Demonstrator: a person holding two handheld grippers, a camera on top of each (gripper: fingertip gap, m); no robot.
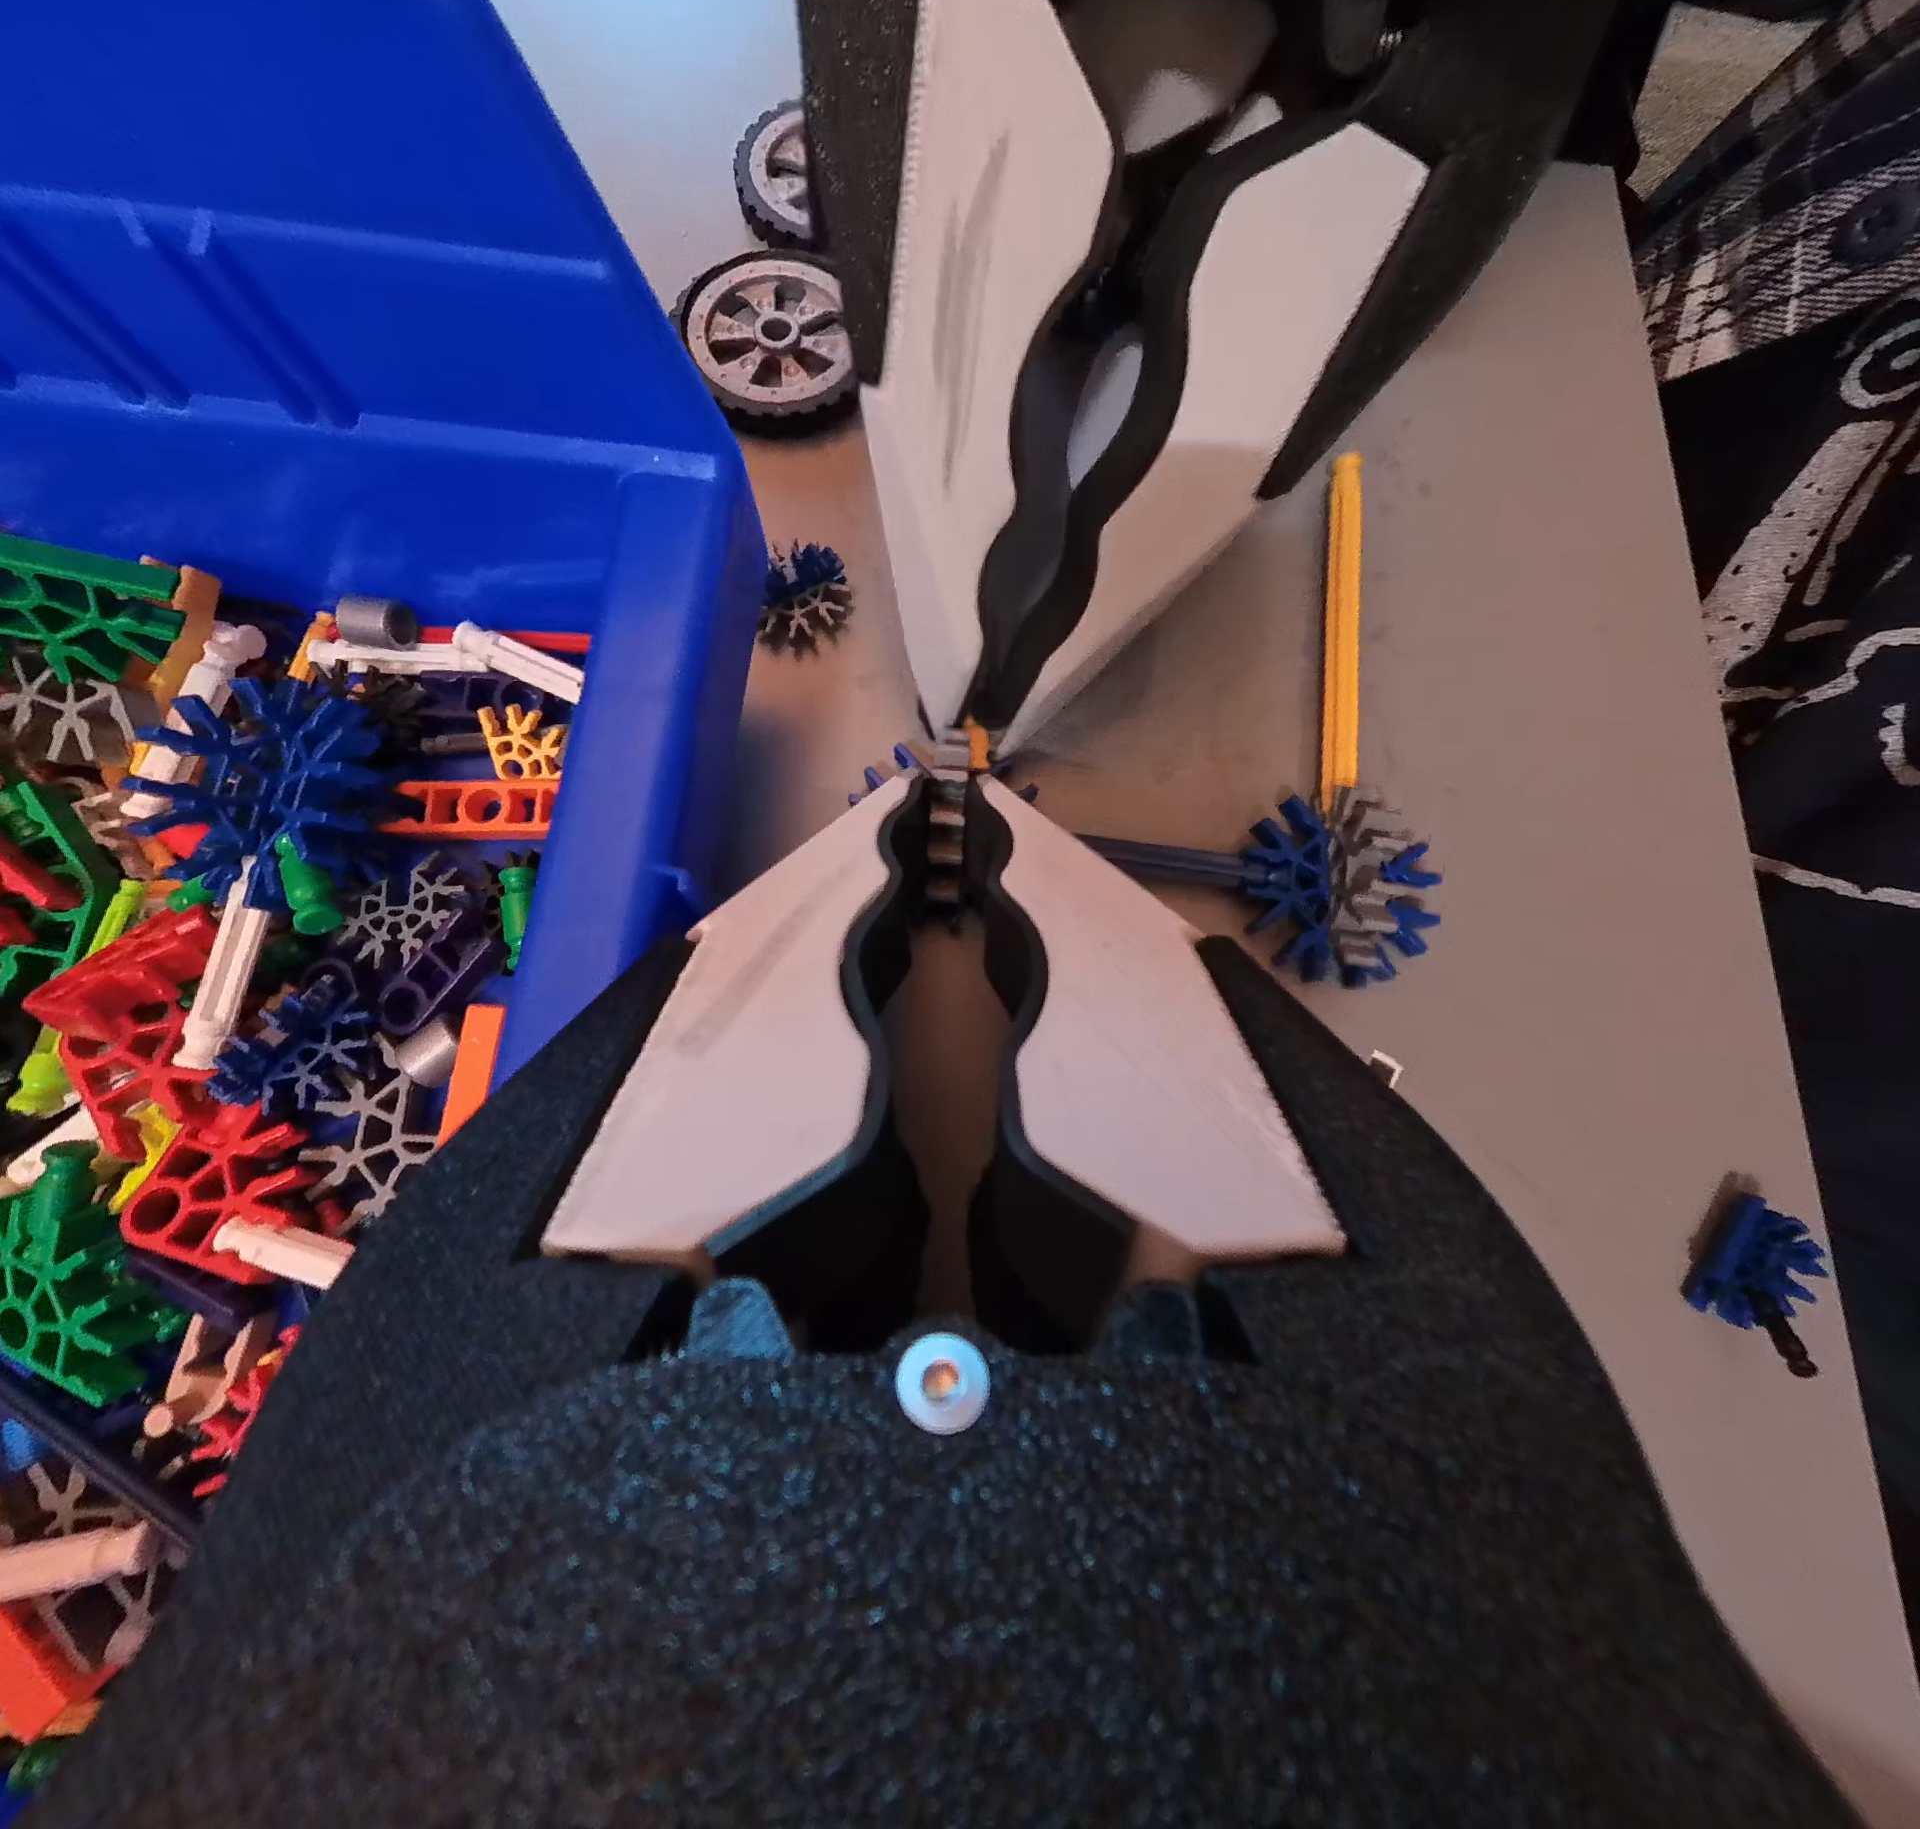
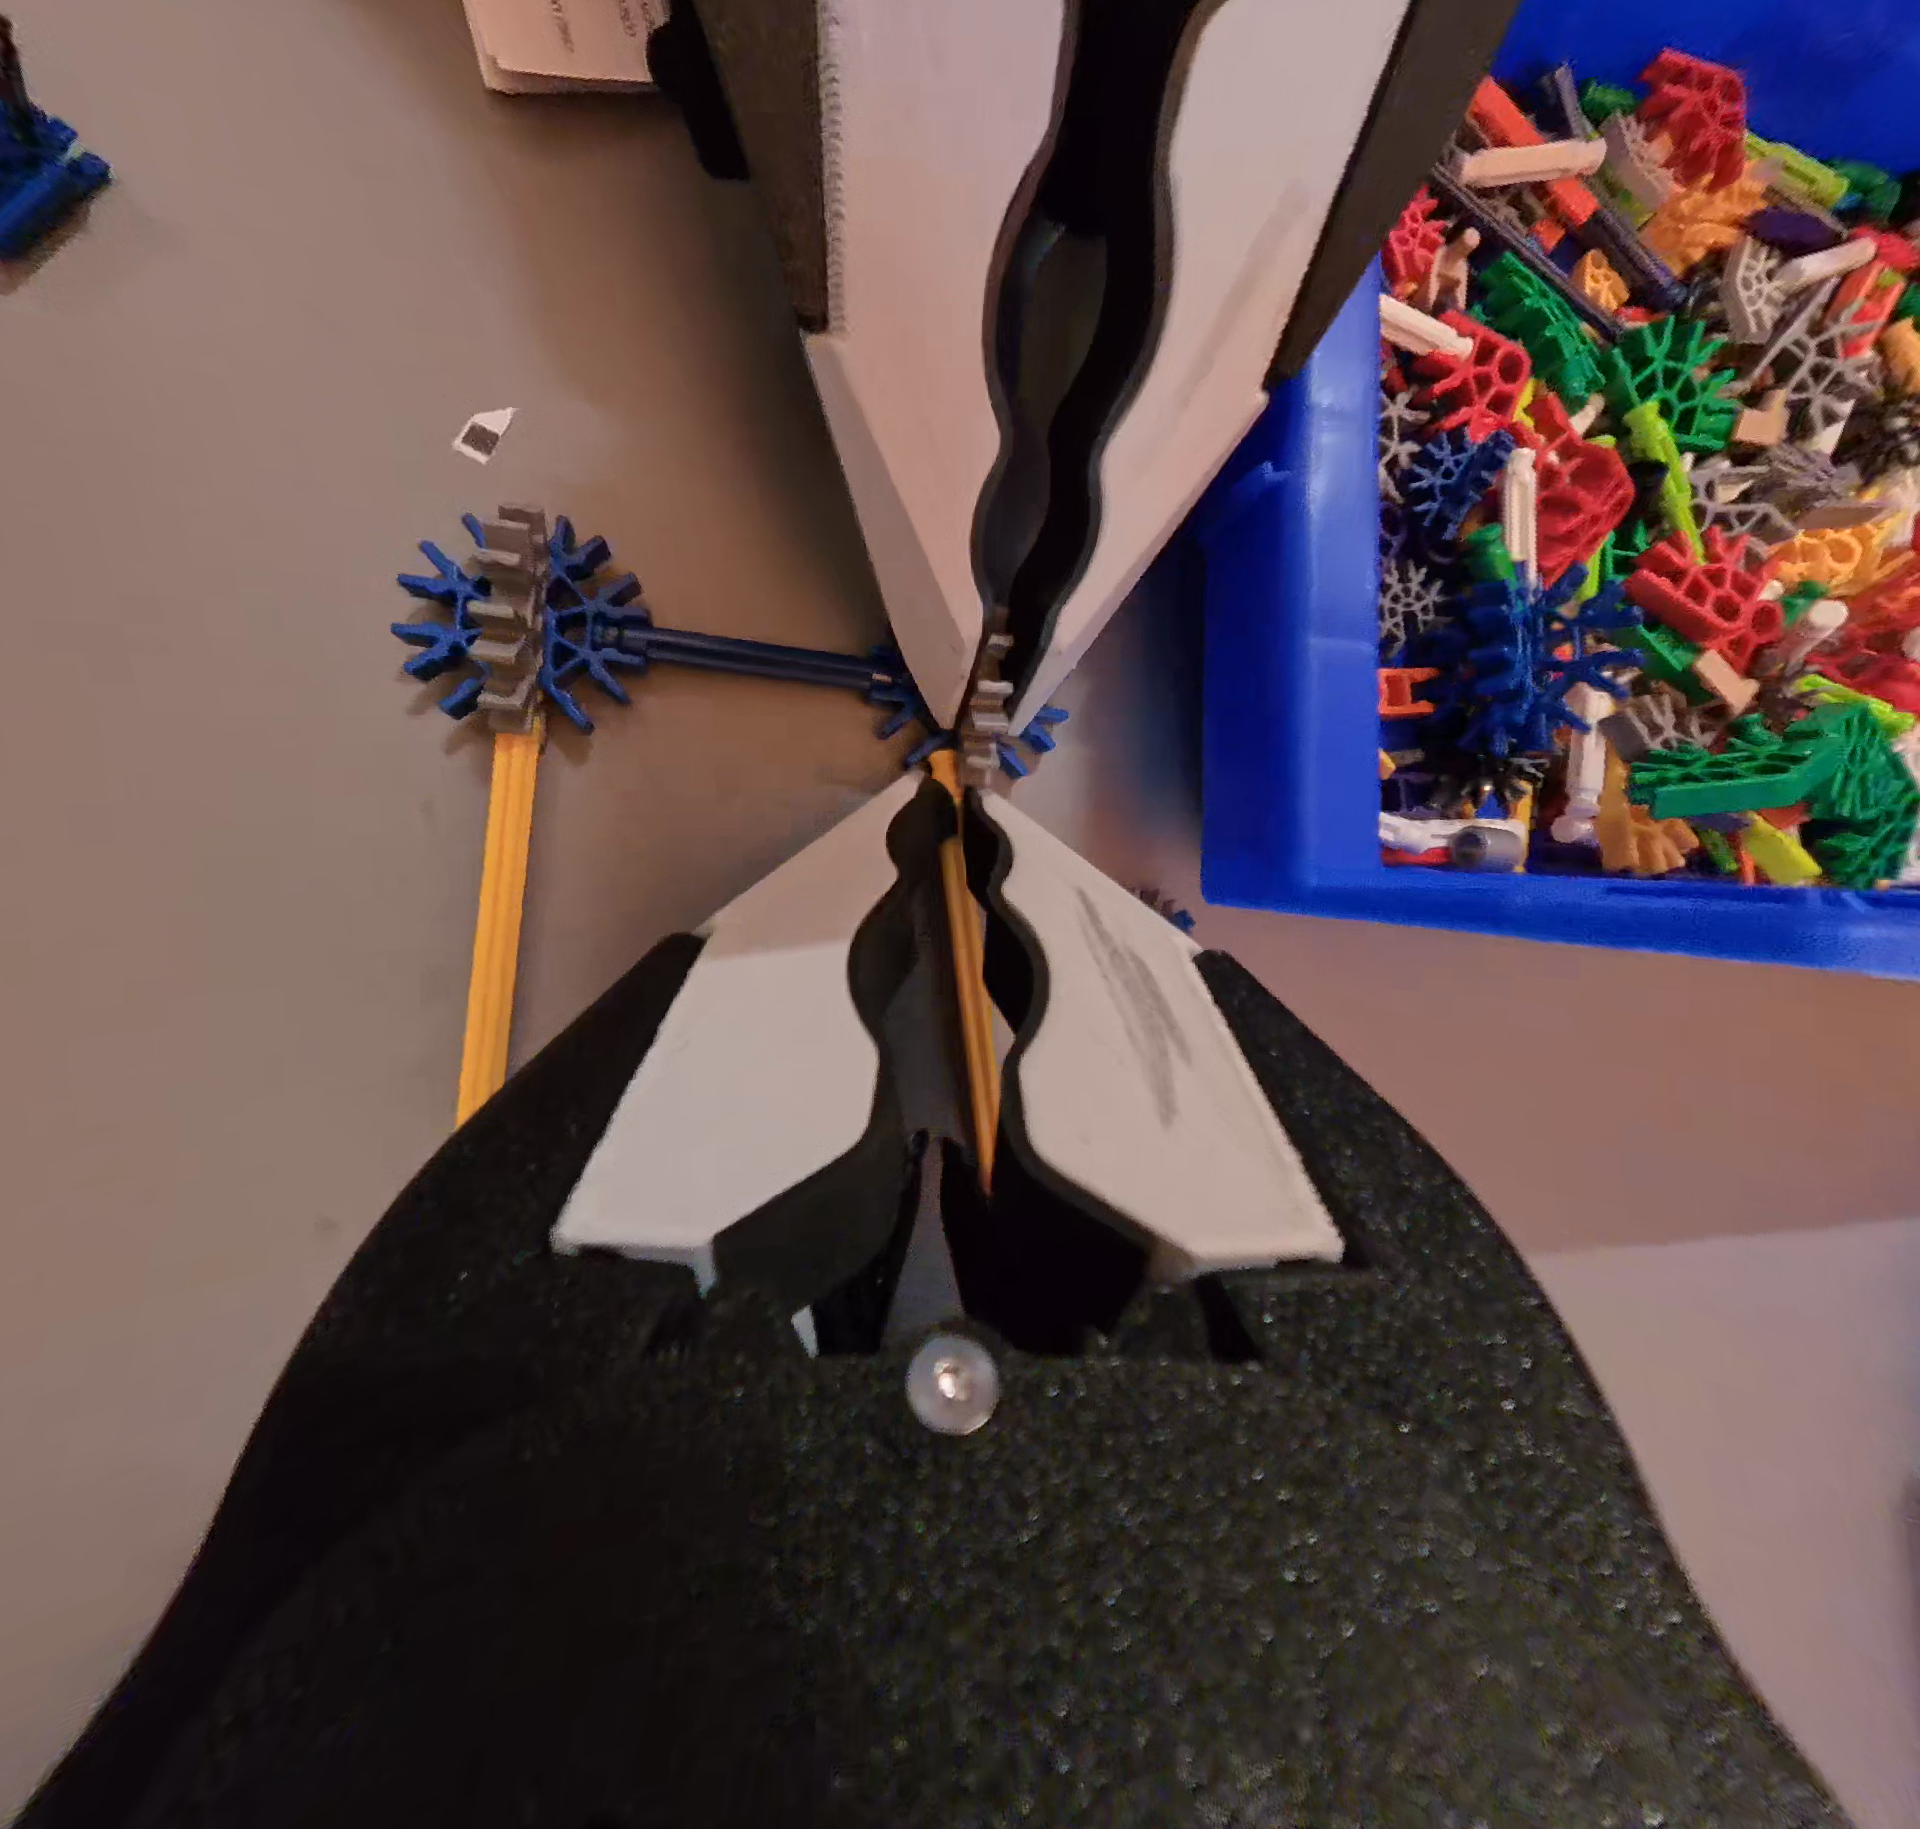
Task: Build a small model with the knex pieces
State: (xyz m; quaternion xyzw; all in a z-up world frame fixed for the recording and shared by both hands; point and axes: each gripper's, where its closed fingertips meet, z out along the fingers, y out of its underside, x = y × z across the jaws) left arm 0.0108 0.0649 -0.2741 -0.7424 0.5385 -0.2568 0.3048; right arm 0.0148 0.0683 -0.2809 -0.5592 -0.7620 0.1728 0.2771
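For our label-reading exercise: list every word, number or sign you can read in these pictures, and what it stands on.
White paper booklet: printed lines, too blurred to read.
Small white paper scrap: a grey mark, no legible characters.
Dark printed garment: white print, cut off, unreadable.
No writing seen on the grey toothed gear, yellow plastic rod or blue plastic bin.

blue bin (image 1: 343,345) cut off by frame edge, booklet (image 2: 556,13) partly hidden behind hand-held gripper

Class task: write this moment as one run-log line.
left gripper: shut on grey gear | right gripper: shut on yellow rod | tips meet at the gear | blue bin beside
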